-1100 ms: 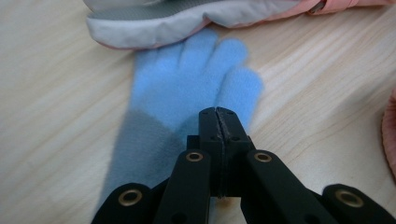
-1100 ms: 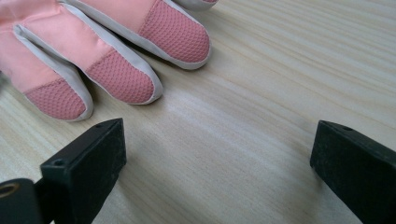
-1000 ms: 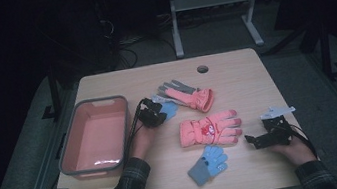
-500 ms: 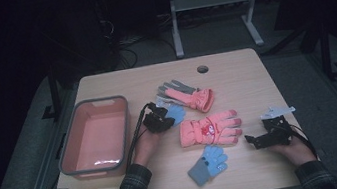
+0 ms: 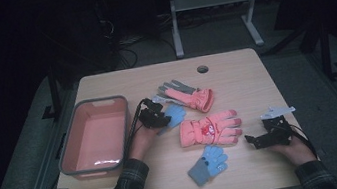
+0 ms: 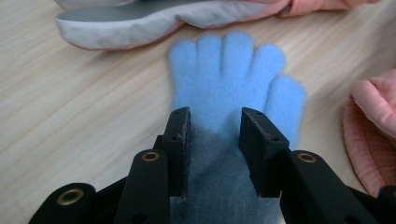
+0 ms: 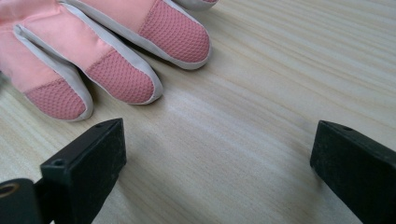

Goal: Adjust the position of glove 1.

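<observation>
A small blue glove with a grey cuff lies flat on the wooden table, fingers pointing away from my left gripper. The gripper's jaws have just been opening; they stand a little apart over the cuff and do not pinch it. In the high view the left gripper sits at the blue glove, between the pink bin and a pink glove with a grey palm. My right gripper is wide open over bare wood, close to the fingertips of a second pink glove.
Another blue glove lies near the table's front edge, below the second pink glove. The right gripper rests at the front right. A cable hole sits at the back of the table.
The left gripper and the blue glove have shifted slightly to the right and toward the front edge. The right gripper has kept still.
</observation>
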Motion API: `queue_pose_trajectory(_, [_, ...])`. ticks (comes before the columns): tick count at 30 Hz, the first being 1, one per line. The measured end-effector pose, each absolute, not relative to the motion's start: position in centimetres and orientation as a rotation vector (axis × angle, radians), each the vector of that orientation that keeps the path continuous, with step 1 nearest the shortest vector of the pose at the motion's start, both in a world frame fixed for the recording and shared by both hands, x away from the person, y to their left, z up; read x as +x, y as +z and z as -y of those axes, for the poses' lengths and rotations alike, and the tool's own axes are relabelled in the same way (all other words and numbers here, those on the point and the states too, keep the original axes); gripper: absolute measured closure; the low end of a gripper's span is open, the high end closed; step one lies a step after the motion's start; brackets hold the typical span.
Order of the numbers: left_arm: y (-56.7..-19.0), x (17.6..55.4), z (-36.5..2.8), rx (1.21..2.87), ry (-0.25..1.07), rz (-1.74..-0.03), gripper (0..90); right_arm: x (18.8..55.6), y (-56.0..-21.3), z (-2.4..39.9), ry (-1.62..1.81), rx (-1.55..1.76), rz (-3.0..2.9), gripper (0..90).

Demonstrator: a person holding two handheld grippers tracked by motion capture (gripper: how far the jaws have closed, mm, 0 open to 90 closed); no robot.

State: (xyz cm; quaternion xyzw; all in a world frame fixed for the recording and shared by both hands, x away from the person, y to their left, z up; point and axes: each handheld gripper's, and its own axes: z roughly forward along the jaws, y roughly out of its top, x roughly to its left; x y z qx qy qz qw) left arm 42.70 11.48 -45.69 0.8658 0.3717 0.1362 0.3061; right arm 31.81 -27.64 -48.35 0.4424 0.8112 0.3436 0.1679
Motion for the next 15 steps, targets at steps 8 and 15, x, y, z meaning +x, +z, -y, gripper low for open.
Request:
queue_pose_trajectory(8, [-45.6,41.7,-11.6,2.297,0.340,-0.998,84.1,31.8,-48.3,27.6,0.977,1.259,-2.307,2.9])
queue_pose_trajectory(15, [-44.5,41.4,-12.1,2.238,0.320,-1.029,87.1,31.8,-48.4,27.6,0.977,1.259,-2.307,2.9])
